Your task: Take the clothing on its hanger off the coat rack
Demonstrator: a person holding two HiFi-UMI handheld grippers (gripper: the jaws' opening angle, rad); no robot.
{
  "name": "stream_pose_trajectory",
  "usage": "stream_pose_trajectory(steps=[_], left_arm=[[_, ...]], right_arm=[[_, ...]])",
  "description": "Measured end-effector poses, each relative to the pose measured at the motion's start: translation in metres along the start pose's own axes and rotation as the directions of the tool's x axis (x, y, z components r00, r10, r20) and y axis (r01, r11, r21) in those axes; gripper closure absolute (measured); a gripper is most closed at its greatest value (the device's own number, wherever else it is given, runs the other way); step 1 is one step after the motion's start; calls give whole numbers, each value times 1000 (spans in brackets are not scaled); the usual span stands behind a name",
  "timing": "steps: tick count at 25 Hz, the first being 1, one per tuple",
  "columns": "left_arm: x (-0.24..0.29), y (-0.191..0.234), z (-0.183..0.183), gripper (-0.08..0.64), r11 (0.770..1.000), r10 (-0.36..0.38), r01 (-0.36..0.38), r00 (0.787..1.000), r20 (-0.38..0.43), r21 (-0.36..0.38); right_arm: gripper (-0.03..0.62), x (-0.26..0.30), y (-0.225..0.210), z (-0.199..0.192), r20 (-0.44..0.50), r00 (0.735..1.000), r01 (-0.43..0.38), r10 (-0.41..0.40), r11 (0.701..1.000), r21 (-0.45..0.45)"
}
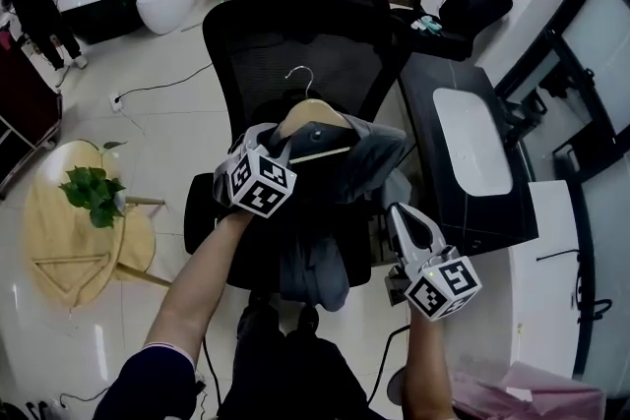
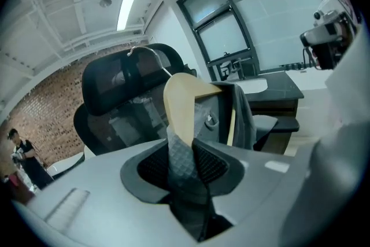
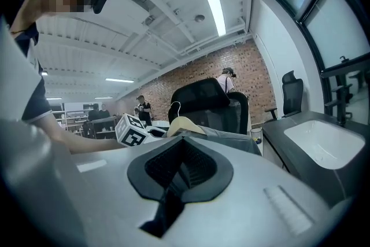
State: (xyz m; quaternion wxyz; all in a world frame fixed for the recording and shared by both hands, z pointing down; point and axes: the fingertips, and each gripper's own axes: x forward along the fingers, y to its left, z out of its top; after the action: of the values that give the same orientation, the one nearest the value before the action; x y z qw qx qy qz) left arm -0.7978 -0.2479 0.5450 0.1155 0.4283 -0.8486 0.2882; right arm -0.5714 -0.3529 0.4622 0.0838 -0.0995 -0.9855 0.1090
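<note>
Held above the black office chair: wooden hanger with grey garment draped on it. Hook at 12 o'clock, seen against the chair backrest. Garment hanging toward 6 o'clock, down over the chair seat

Clamped by left gripper at the hanger's shoulder end, at 8 o'clock from the hook. In the left gripper view, pads pressed on both faces of the wood, grasping it

Right gripper at 4 o'clock from the hanger, just beside the garment's edge. Jaws clenched together with nothing between them

Round wooden table carrying a potted plant at 9 o'clock in the head view. Dark counter with white basin at 3 o'clock
</note>
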Motion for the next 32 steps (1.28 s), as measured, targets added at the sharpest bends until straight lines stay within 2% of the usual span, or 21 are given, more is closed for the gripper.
stream_pose_trajectory(steps=[5, 8, 12, 16, 23, 32], left_arm=[[13, -30, -42, 451, 998, -17, 13, 998, -56, -66], [23, -49, -71, 473, 990, -47, 36, 996, -79, -133], [37, -74, -104, 495, 966, -97, 75, 992, -78, -246], [43, -99, -128, 497, 942, -148, 116, 986, -80, -316], [46, -141, -162, 499, 913, -241, 179, 961, -132, -366], [68, -168, -208, 499, 887, -276, 174, 943, -189, -428]], right_arm=[[592, 0, -6, -30, -58, 998, -18, 20, 1000, 25], [592, 1, -8, -51, -92, 995, -25, 28, 999, 44], [592, 0, -14, -74, -127, 991, -22, 30, 998, 66], [592, -2, -20, -96, -158, 987, -16, 29, 996, 89], [592, -5, -25, -119, -186, 982, -14, 37, 992, 124], [592, -5, -32, -143, -207, 978, -1, 33, 988, 151]])
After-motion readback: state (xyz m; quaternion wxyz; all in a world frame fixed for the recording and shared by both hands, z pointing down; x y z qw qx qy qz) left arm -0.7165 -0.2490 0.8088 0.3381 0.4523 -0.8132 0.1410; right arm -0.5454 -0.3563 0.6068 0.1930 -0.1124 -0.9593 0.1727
